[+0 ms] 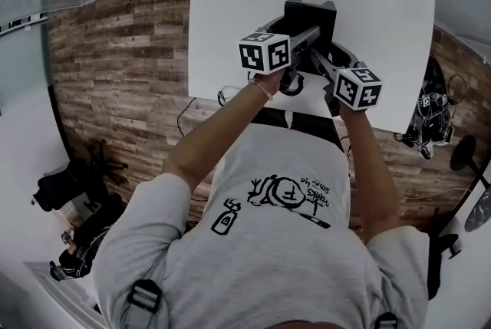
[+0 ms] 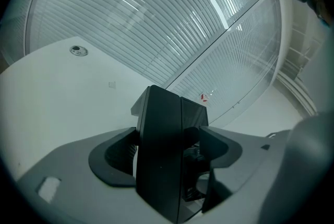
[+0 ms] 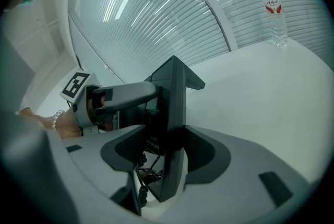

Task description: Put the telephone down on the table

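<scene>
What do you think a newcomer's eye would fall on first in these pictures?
First comes the black telephone, clamped from either side by the left gripper and the right gripper over the white table. After that, the lone water bottle standing upright at the table's far right corner.

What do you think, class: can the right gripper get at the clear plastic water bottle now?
Probably not. The right gripper has its jaws shut on the black telephone, and the clear plastic water bottle stands at the far corner of the white table.
</scene>
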Action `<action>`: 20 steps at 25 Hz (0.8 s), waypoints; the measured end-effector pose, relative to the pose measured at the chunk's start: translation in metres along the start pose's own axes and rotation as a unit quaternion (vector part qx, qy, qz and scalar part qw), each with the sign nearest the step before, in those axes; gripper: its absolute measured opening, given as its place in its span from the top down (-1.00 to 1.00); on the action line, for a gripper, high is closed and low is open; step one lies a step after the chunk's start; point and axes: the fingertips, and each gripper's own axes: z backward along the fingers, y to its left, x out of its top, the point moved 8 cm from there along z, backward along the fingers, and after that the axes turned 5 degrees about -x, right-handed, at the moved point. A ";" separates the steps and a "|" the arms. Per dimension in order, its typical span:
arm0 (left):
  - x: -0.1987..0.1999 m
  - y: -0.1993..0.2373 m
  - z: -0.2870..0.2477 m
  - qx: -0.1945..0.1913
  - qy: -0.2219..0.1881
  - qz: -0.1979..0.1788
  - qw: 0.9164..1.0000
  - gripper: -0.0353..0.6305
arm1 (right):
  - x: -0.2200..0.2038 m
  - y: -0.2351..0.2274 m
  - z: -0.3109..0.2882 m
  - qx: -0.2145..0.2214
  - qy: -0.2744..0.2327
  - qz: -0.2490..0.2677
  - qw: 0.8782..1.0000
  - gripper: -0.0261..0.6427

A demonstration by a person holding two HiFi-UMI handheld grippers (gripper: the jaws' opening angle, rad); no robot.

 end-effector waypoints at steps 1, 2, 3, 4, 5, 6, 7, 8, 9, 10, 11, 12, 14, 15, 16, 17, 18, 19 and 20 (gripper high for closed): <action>-0.001 0.001 -0.002 0.002 0.002 0.001 1.000 -0.18 | 0.000 -0.002 -0.001 0.001 0.003 -0.001 1.000 0.29; -0.001 0.002 -0.004 0.004 0.004 0.002 1.000 -0.18 | -0.001 -0.004 -0.003 0.001 0.005 -0.003 1.000 0.29; -0.002 0.003 -0.006 0.005 0.006 0.002 1.000 -0.18 | -0.001 -0.006 -0.004 0.002 0.007 -0.004 1.000 0.29; -0.003 0.004 -0.008 0.007 0.008 0.003 1.000 -0.18 | -0.002 -0.008 -0.006 0.003 0.009 -0.005 1.000 0.29; -0.004 0.005 -0.010 0.009 0.009 0.004 1.000 -0.18 | -0.002 -0.010 -0.006 0.004 0.011 -0.006 1.000 0.29; -0.005 0.006 -0.011 0.011 0.010 0.005 1.000 -0.18 | -0.003 -0.012 -0.007 0.005 0.013 -0.007 1.000 0.29; -0.006 0.006 -0.012 0.012 0.012 0.006 1.000 -0.18 | -0.004 -0.013 -0.008 0.005 0.015 -0.009 1.000 0.29; -0.006 0.007 -0.013 0.013 0.013 0.007 1.000 -0.18 | -0.004 -0.015 -0.009 0.005 0.017 -0.010 1.000 0.29; -0.007 0.009 -0.015 0.015 0.014 0.008 1.000 -0.18 | -0.005 -0.016 -0.010 0.005 0.019 -0.012 1.000 0.29; -0.007 0.010 -0.015 0.016 0.016 0.009 1.000 -0.18 | -0.006 -0.017 -0.012 0.006 0.021 -0.013 1.000 0.29; -0.008 0.012 -0.016 0.017 0.018 0.009 1.000 -0.18 | -0.006 -0.017 -0.014 0.006 0.023 -0.015 1.000 0.29; -0.008 0.013 -0.017 0.018 0.019 0.009 1.000 -0.18 | -0.007 -0.018 -0.015 0.007 0.024 -0.016 1.000 0.29; -0.009 0.014 -0.018 0.020 0.022 0.010 0.999 -0.18 | -0.008 -0.020 -0.015 0.008 0.026 -0.018 0.999 0.29; -0.010 0.014 -0.018 0.021 0.023 0.011 0.999 -0.18 | -0.009 -0.021 -0.015 0.009 0.027 -0.018 0.999 0.29; -0.011 0.014 -0.019 0.022 0.024 0.011 0.999 -0.18 | -0.009 -0.022 -0.015 0.009 0.028 -0.019 0.999 0.29; -0.012 0.015 -0.020 0.023 0.025 0.012 0.999 -0.18 | -0.010 -0.023 -0.016 0.010 0.029 -0.020 0.999 0.29; -0.012 0.016 -0.021 0.025 0.026 0.012 0.999 -0.18 | -0.011 -0.024 -0.017 0.010 0.030 -0.021 0.999 0.29; -0.013 0.017 -0.022 0.026 0.026 0.013 0.999 -0.18 | -0.011 -0.024 -0.019 0.011 0.031 -0.022 0.999 0.29; -0.013 0.018 -0.022 0.027 0.027 0.013 0.999 -0.18 | -0.012 -0.025 -0.020 0.012 0.032 -0.023 0.999 0.29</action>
